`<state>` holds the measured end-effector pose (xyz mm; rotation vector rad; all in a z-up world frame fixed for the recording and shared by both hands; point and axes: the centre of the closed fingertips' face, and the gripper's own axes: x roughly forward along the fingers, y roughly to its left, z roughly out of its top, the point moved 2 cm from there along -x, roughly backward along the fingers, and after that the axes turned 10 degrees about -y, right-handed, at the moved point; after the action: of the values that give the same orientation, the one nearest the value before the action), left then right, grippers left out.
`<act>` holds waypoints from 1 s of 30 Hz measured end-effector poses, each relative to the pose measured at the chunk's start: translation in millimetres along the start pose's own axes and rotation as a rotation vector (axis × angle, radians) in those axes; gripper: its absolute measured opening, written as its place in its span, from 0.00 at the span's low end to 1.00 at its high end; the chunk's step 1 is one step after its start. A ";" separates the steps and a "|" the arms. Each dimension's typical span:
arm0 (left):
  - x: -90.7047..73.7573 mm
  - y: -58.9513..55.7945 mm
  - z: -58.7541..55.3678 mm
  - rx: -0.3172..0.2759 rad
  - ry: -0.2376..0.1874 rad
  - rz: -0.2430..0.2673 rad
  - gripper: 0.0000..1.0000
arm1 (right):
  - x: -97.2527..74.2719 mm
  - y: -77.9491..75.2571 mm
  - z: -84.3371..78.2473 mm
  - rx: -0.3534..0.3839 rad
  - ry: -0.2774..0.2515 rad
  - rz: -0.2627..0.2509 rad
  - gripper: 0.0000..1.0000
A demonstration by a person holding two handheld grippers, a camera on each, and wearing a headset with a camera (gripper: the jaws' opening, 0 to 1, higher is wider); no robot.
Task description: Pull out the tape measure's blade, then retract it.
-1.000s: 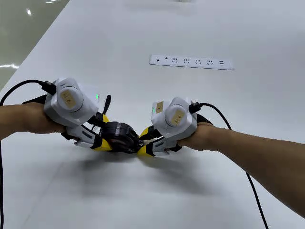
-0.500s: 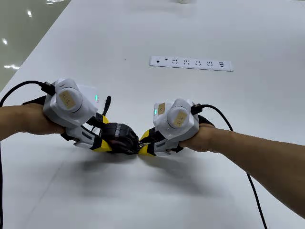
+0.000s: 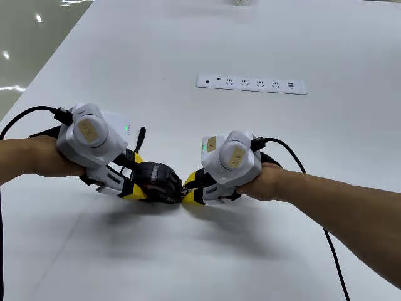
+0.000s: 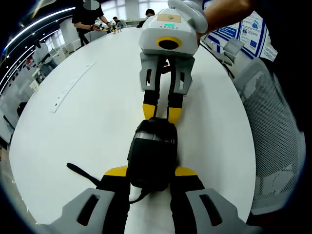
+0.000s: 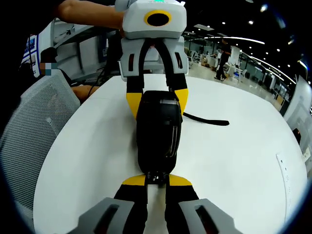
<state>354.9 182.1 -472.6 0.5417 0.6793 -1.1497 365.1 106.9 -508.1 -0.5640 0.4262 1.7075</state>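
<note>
A black tape measure (image 3: 156, 181) rests on the white table (image 3: 188, 56) between the two grippers. My left gripper (image 3: 135, 175) is shut on the tape measure's case from the left; its yellow-tipped jaws press the sides of the tape measure (image 4: 152, 155), with the left gripper (image 4: 152, 172) at the near end. My right gripper (image 3: 188, 189) comes in from the right, and its tips meet at the case's front. There my right gripper (image 5: 156, 181) is shut on the small blade hook (image 5: 156, 176) of the tape measure (image 5: 158, 127). No blade length shows.
A white power strip (image 3: 252, 82) lies farther back on the table. The tape measure's black wrist strap (image 5: 205, 120) trails on the tabletop. Black cables run from both grippers. A mesh chair (image 4: 273, 122) stands beside the table, and people stand far off.
The right gripper's jaws have drawn together a little at the tape measure's front. The left gripper and the case have stayed in place.
</note>
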 end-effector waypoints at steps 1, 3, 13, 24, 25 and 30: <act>0.1 -0.1 0.0 0.000 0.000 0.000 0.26 | 0.0 -0.2 -0.2 -0.002 0.001 0.001 0.09; 0.2 -0.1 0.0 0.000 0.000 -0.001 0.26 | 0.2 -0.2 -0.7 -0.001 0.002 0.002 0.09; 0.2 -0.4 -0.1 -0.003 0.001 -0.004 0.26 | 0.3 0.6 -0.8 -0.004 0.005 0.006 0.09; -0.1 -1.1 0.1 -0.001 0.002 -0.004 0.26 | -0.8 1.6 -1.7 -0.005 0.008 0.005 0.09; -0.1 -1.1 0.1 -0.001 0.002 -0.004 0.26 | -1.1 1.6 -1.8 -0.005 0.009 0.006 0.09; -0.2 -0.9 0.3 -0.003 0.002 -0.005 0.26 | -3.4 1.6 -3.3 -0.006 0.013 0.006 0.09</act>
<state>354.2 181.7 -472.3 0.5386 0.6845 -1.1527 364.6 102.0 -508.9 -0.5788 0.4331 1.7123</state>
